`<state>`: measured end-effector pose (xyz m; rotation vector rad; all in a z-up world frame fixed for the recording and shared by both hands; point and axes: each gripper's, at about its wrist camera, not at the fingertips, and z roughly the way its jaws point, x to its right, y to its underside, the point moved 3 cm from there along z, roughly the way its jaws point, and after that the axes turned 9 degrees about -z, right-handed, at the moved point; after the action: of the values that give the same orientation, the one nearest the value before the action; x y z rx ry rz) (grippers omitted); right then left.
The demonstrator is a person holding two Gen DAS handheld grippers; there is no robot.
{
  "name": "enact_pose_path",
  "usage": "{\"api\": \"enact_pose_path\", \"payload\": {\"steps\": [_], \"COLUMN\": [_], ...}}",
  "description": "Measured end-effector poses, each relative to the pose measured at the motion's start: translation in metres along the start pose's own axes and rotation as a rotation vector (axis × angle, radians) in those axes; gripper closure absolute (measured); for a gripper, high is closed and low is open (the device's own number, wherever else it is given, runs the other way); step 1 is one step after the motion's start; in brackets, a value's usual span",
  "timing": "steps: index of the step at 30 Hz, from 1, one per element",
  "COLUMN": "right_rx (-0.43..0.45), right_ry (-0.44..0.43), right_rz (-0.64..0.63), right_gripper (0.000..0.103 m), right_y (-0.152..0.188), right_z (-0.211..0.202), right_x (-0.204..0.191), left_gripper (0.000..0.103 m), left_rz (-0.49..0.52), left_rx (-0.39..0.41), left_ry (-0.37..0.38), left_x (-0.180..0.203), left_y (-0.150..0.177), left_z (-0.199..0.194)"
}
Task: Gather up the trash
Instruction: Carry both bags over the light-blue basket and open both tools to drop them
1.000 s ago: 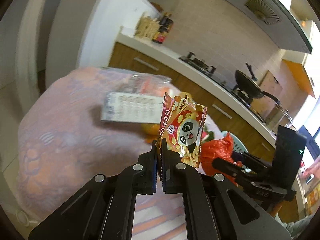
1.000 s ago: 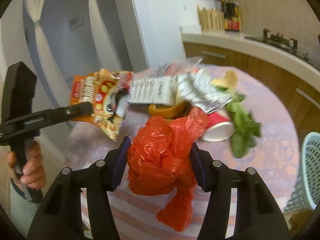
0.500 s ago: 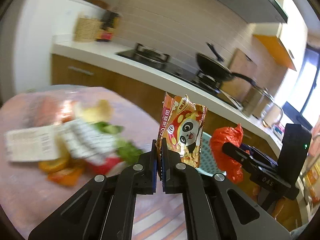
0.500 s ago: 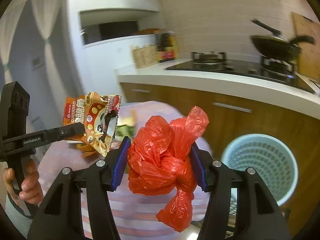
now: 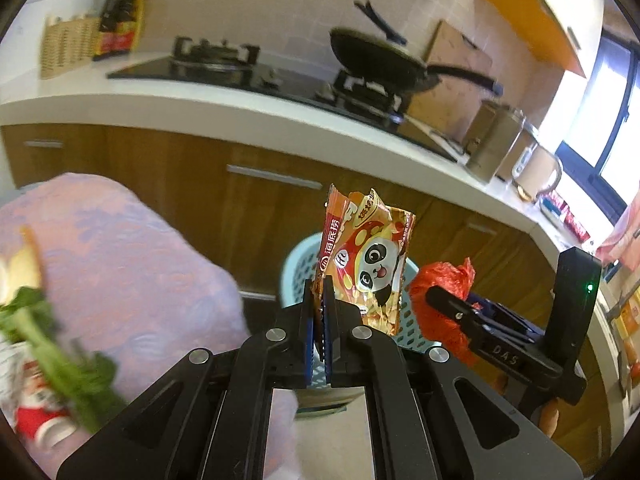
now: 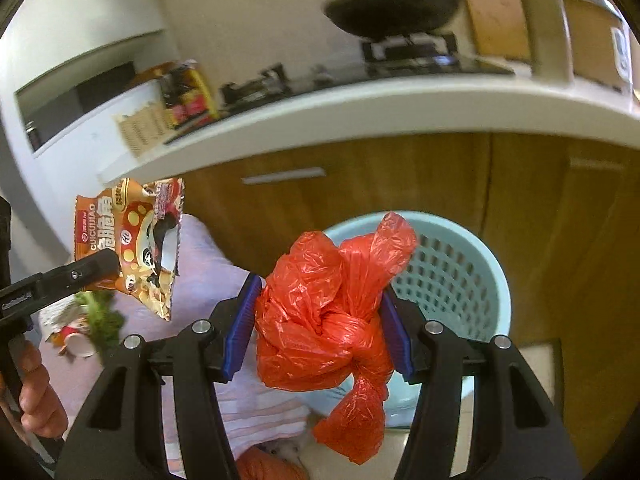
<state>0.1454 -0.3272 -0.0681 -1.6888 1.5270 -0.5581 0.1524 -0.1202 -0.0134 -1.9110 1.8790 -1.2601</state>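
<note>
Both tools swung toward the basket [image 6: 460, 264], left tool [image 5: 319, 300] pinching the snack wrapper [image 5: 368, 264], right tool [image 6: 320, 320] clamping the red bag [image 6: 324, 312].

A kitchen is seen: white countertop [image 5: 224, 98] over wood cabinets [image 5: 192, 188] w/ metal handles, tiled wall behind. A black wok [image 5: 380, 62] is set on the gas hob [image 5: 216, 60], far centre. Daylight is admitted thru a window [image 5: 612, 120], far right. A wicker basket [image 5: 66, 50] is seen far left.
</note>
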Motion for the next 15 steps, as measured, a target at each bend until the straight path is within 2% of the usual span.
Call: {"api": "enact_pose_path", "payload": {"steps": [10, 12, 13, 14, 15], "right_rx": [-0.122, -0.139, -0.144, -0.147, -0.148], "right_ry": [0.060, 0.061, 0.059, 0.061, 0.068], "right_rz": [0.060, 0.080, 0.088, 0.091, 0.090], "right_gripper": [0.041, 0.036, 0.035, 0.035, 0.035], "right_y": [0.004, 0.007, 0.008, 0.009, 0.010], "right_z": [0.052, 0.056, 0.057, 0.058, 0.058], "right_x": [0.040, 0.047, 0.050, 0.053, 0.054], "left_gripper": [0.099, 0.087, 0.075, 0.068, 0.068], "left_rz": [0.023, 0.024, 0.023, 0.023, 0.027], "left_rx": [-0.164, -0.193, -0.210, -0.218, -0.221], "left_ry": [-0.029, -0.044, -0.051, -0.054, -0.054], "left_x": [0.016, 0.015, 0.014, 0.013, 0.013], "left_y": [0.001, 0.003, 0.005, 0.007, 0.008], "left_z": [0.098, 0.111, 0.117, 0.121, 0.123]}}
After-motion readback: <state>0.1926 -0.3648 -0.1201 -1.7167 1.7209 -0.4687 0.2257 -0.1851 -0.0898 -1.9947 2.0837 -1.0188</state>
